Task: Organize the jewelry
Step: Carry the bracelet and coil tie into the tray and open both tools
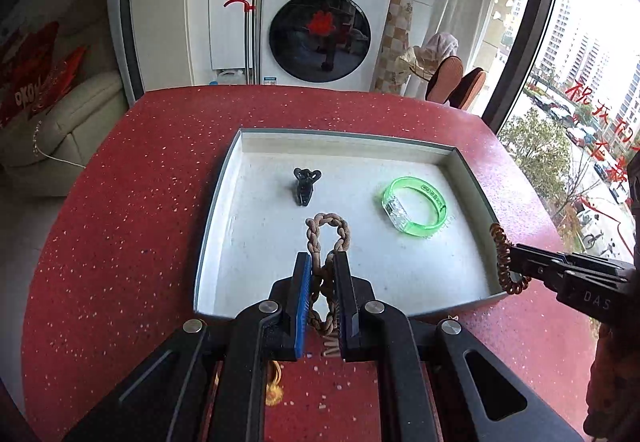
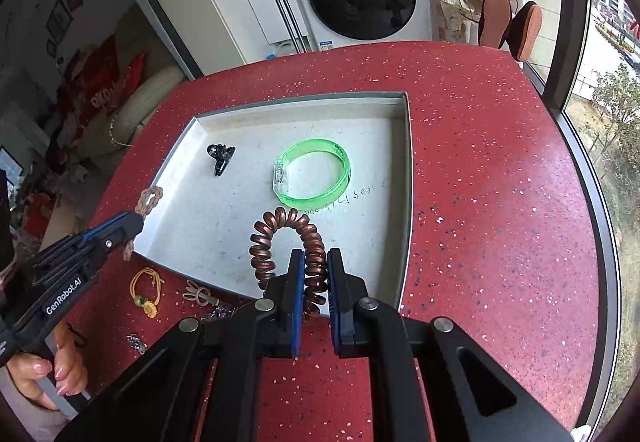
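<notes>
step: loading tray (image 1: 224, 178). left hand-held gripper (image 1: 323, 262) pinching braided bracelet (image 1: 326, 230), right hand-held gripper (image 2: 313, 258) pinching coil bracelet (image 2: 280, 230), both over tray; next: release inside.

We note the left hand-held gripper (image 1: 323, 274) with its blue-padded fingers (image 1: 303, 282) drawn close together, pinching what lies between them. The right hand-held gripper (image 2: 316, 274) stands likewise, jaws nearly closed in a grip. A bare hand (image 2: 48, 366) grasps the left unit's handle from below.
</notes>
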